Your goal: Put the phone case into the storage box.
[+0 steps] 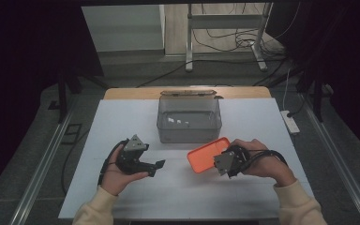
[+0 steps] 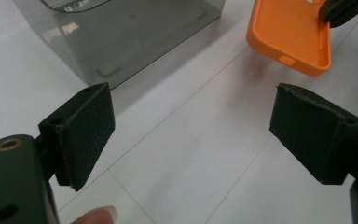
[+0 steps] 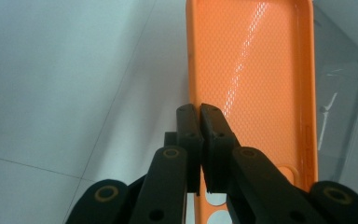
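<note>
Holding the orange case (image 1: pixel 207 154) by one long edge, your right gripper (image 1: pixel 225 161) has its fingers (image 3: pixel 189 123) pressed together on the case's side wall, one finger outside the wall and one inside the shell. In the right gripper view the case runs away from the fingers with its open, textured inside facing the camera, and a round cutout shows low down near the fingers. From the high view the case sits just in front of the box (image 1: pixel 190 119), at its right front corner, tilted with its hollow side up. I cannot tell whether its far end touches the counter (image 1: pixel 122 122) or hangs just above it.

Your left gripper (image 1: pixel 152 166) is held low over the counter, left of the case and well apart from it. Its fingers (image 2: pixel 81 133) stand wide open with nothing between them; bare white counter shows through the gap. In the left gripper view they point toward the box (image 2: pixel 121 37) and the case (image 2: pixel 291 37), whose raised rim and a small slot in its end wall are clear to see. One of your fingertips (image 2: pixel 98 217) shows at the bottom edge of that view.

The box is clear and grey-tinted, open at the top, standing near the middle of the counter toward its far side. A few small pale marks show inside it, too small to make out.
</note>
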Demonstrator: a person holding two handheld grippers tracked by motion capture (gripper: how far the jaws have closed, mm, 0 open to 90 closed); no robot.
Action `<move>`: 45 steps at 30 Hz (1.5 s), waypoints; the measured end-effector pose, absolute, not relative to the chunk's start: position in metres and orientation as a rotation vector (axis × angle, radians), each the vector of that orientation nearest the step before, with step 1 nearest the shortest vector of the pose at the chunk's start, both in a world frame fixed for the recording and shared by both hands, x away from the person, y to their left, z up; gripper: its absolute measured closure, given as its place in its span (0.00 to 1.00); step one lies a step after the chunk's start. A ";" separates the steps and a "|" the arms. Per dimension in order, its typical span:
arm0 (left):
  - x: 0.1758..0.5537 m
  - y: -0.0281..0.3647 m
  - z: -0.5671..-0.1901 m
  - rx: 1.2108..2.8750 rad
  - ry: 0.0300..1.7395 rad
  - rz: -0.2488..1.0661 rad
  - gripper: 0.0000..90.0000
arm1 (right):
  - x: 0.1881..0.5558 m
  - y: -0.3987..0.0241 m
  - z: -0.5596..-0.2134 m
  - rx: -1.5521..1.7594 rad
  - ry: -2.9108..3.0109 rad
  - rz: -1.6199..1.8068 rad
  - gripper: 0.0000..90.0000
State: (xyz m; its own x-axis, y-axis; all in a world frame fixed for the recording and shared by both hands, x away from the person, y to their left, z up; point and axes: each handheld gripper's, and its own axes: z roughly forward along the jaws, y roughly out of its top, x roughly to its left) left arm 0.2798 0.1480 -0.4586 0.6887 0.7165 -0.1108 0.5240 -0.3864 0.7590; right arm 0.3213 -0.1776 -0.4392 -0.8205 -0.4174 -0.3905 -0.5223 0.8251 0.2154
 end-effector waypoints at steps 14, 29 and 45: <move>0.290 0.143 -0.457 2.084 0.941 0.280 0.16 | 0.319 -0.172 -0.441 -0.728 2.677 0.446 0.97; 0.298 0.135 -0.459 2.109 0.933 0.265 0.16 | 0.316 -0.164 -0.444 -0.755 2.674 0.429 0.97; 0.308 0.119 -0.460 2.136 0.910 0.241 0.16 | 0.315 -0.162 -0.446 -0.764 2.666 0.424 0.97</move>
State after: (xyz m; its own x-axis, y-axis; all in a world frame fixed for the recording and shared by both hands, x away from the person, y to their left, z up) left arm 0.3077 0.1194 -0.4604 0.7252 0.6777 -0.1218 0.5287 -0.4348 0.7290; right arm 0.3151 -0.1622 -0.4461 -0.8002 -0.4529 -0.3931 -0.5526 0.8116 0.1898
